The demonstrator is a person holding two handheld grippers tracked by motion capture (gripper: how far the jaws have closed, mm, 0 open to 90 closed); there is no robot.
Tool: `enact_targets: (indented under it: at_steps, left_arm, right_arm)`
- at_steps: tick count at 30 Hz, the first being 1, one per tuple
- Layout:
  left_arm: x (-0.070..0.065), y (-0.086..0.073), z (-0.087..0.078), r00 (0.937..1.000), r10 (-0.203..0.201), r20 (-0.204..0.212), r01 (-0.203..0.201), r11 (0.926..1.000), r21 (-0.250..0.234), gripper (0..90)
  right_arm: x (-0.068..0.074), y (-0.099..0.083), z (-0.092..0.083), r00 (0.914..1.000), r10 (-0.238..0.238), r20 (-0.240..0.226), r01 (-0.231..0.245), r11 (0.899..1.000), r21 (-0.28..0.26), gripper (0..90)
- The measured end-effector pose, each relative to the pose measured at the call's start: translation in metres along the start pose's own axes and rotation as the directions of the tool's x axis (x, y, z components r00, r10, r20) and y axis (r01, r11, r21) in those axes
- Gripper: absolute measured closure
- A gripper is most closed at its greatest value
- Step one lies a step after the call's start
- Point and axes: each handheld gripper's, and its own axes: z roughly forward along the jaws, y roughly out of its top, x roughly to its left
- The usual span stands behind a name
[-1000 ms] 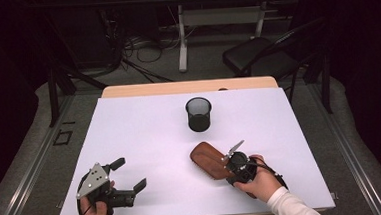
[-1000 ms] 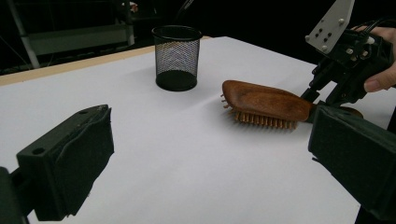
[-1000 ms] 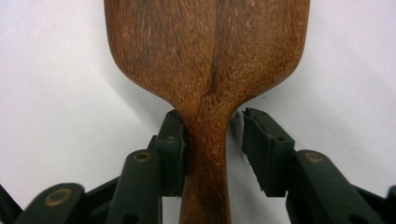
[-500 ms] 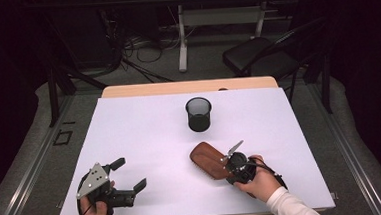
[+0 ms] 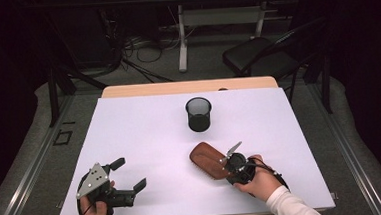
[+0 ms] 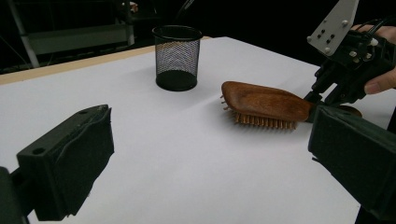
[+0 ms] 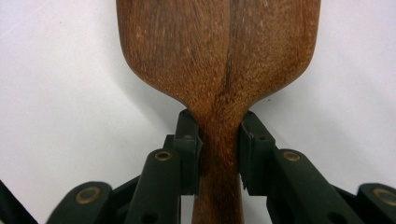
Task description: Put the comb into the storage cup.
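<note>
Little has shifted since the earlier frames: both hands sit where they were, and the right gripper's jaws have just been closing on the brush handle.

High view: the wooden hairbrush (image 5: 208,160) lies on the white table (image 5: 145,135), toward the person's right and in front of the black mesh cup (image 5: 199,114), which stands well apart from it near the table's middle. The right gripper (image 5: 229,164) is at the brush's handle end. The left gripper (image 5: 127,176) rests low at the near left corner, jaws spread wide with nothing between them.

Left gripper view: the brush (image 6: 264,103) lies bristles down, its wooden back up, with the mesh cup (image 6: 177,57) beyond it. The right gripper (image 6: 322,95) meets the handle end.

Right gripper view: both pads press against the narrow neck of the brush (image 7: 219,60), one on each side, so the right gripper (image 7: 219,149) holds the handle.

The grasp looks complete, with the brush not yet raised. Next probably comes a lift; if the cup is the goal, the brush must be tipped upright and carried over the rim without slipping in the narrow grip
</note>
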Motion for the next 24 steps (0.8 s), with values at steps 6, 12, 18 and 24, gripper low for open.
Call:
enact_targets:
  at_steps: [6, 12, 18, 24]
  left_arm:
    - [-0.0002, 0.0000, 0.0000, 1.0000, 0.000, -0.001, 0.000, 1.0000, 0.000, 0.4]
    - [0.0002, -0.0001, 0.0000, 1.0000, 0.001, -0.002, -0.001, 1.0000, 0.001, 0.4]
    - [0.0004, -0.0001, -0.0001, 1.0000, 0.002, -0.002, -0.002, 1.0000, 0.002, 0.4]
    - [0.0005, -0.0002, 0.0000, 1.0000, 0.002, -0.001, -0.002, 1.0000, 0.002, 0.4]
  right_arm:
    - [-0.0037, 0.0003, 0.0001, 0.9993, 0.026, -0.027, -0.026, 1.000, 0.002, 72.3]
    - [-0.0056, -0.0010, 0.0001, 0.9984, 0.037, -0.042, -0.038, 0.999, -0.006, 72.5]
    - [-0.0067, -0.0016, -0.0004, 0.9982, 0.037, -0.048, -0.037, 0.999, -0.015, 72.6]
    - [-0.0073, -0.0045, -0.0012, 0.9974, 0.045, -0.057, -0.047, 0.998, -0.040, 72.7]
